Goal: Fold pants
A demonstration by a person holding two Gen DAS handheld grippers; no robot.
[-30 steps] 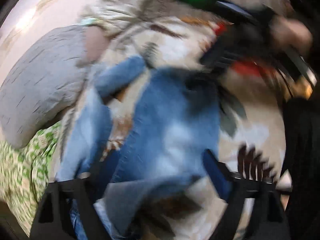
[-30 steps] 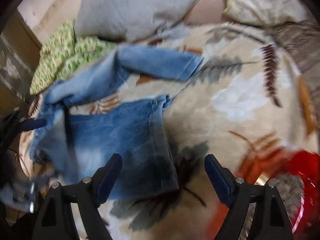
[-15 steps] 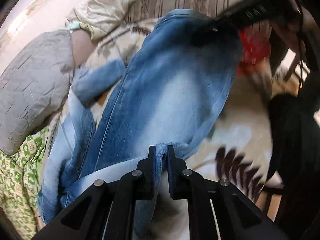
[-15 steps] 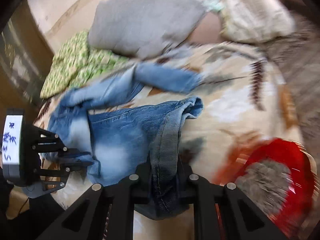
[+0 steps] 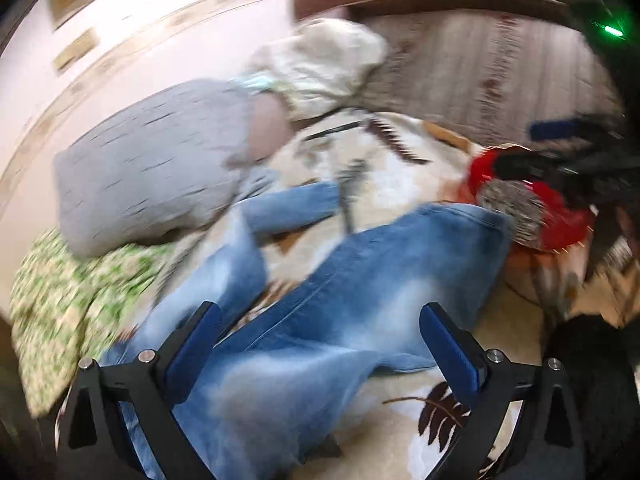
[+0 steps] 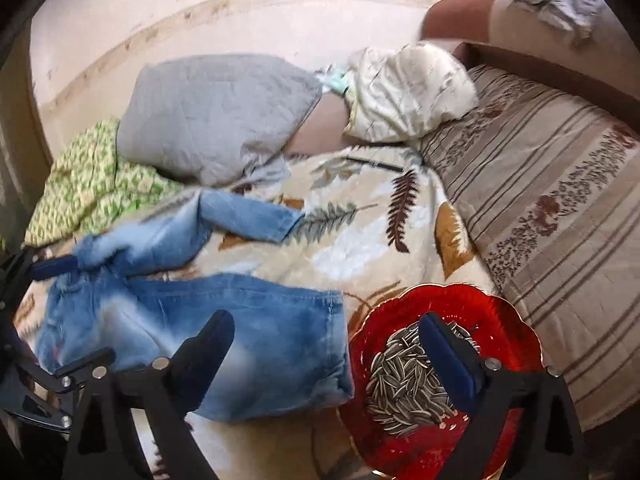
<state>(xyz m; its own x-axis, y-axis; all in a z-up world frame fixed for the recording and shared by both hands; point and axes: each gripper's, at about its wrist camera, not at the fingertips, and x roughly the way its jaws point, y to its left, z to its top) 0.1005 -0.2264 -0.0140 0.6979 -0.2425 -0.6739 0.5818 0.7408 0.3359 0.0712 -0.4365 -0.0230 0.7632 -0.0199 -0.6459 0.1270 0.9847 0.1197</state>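
Note:
Light blue jeans [image 5: 320, 312] lie on a leaf-patterned blanket [image 5: 400, 176]. One leg runs toward the right, its hem beside a red dish; the other leg bends away toward a grey pillow. In the right wrist view the jeans [image 6: 240, 320] lie spread from left to centre. My left gripper [image 5: 320, 344] is open and empty just above the near leg. My right gripper [image 6: 328, 356] is open and empty, above the leg hem and the dish. The left gripper also shows at the left edge of the right wrist view [image 6: 24, 280], over the jeans' waist end.
A red dish of sunflower seeds [image 6: 440, 360] sits on the blanket right beside the leg hem. A grey pillow [image 6: 216, 116], a cream pillow [image 6: 408, 92] and a green patterned cloth [image 6: 88, 192] lie at the back. A striped sofa cover [image 6: 560, 216] is at right.
Both grippers were shut on the jeans leg half a second ago and held it up. Now both are open, and the leg lies flat on the blanket.

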